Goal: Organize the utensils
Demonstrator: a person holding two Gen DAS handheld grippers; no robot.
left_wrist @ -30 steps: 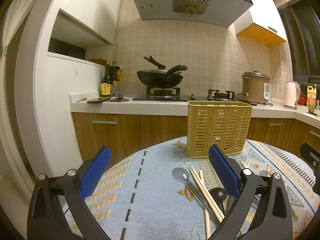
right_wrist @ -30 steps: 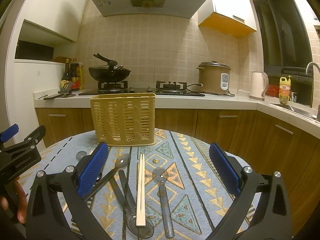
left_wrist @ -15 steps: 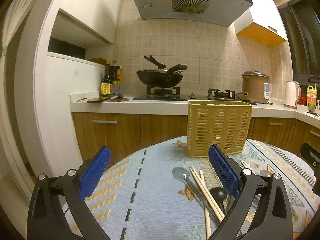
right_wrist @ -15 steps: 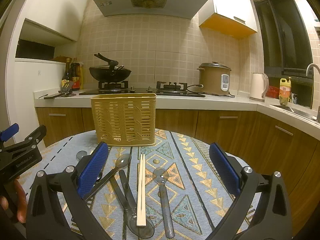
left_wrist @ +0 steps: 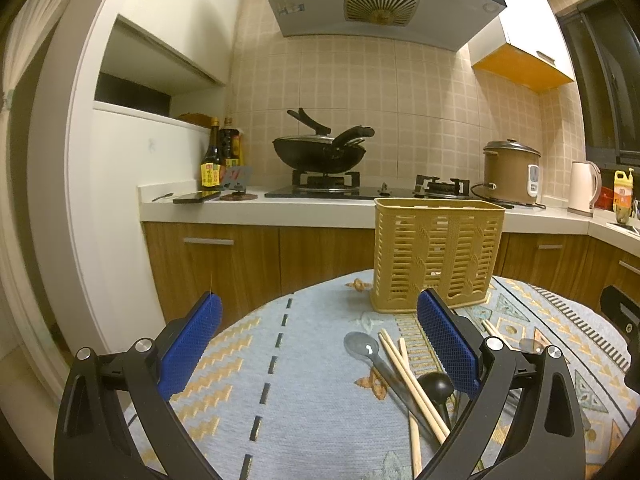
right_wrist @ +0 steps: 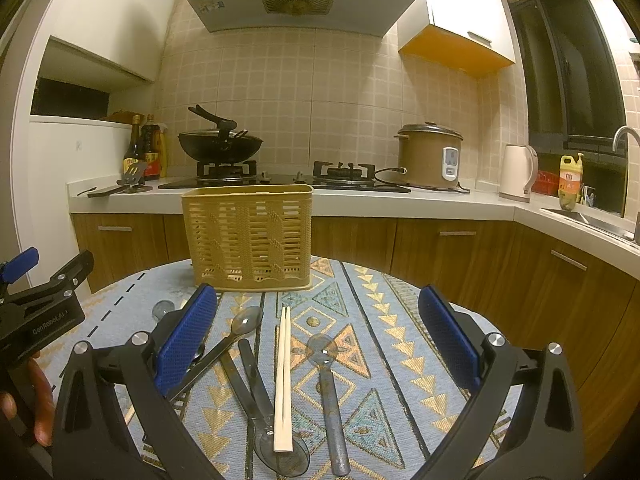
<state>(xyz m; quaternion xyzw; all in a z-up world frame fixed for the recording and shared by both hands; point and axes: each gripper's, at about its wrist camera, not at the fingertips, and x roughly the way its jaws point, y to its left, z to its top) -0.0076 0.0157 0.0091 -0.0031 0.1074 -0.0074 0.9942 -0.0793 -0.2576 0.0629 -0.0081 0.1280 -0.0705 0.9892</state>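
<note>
Both tools spread, holding nothing: left tool [left_wrist: 320, 344], right tool [right_wrist: 318, 332]. Slotted tan basket [right_wrist: 248, 236] upright at 12 o'clock. Chopsticks [right_wrist: 282, 376] and spoons [right_wrist: 328, 384] lie loose on the worktop [right_wrist: 400, 360].

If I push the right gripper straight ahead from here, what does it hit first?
Probably the yellow utensil basket, standing roughly ahead and slightly left of centre. The right gripper, jaws open, seems to hover above the chopsticks and spoons, though its height is hard to judge.

Each camera sits low on its own tongs and looks forward over the round worktop [left_wrist: 304, 368] toward the kitchen wall. The left view looks from the left side, the right view from the middle. Both see the yellow basket [left_wrist: 436, 256] [right_wrist: 248, 236], the stove [right_wrist: 280, 178] and the spoons close up.
</note>
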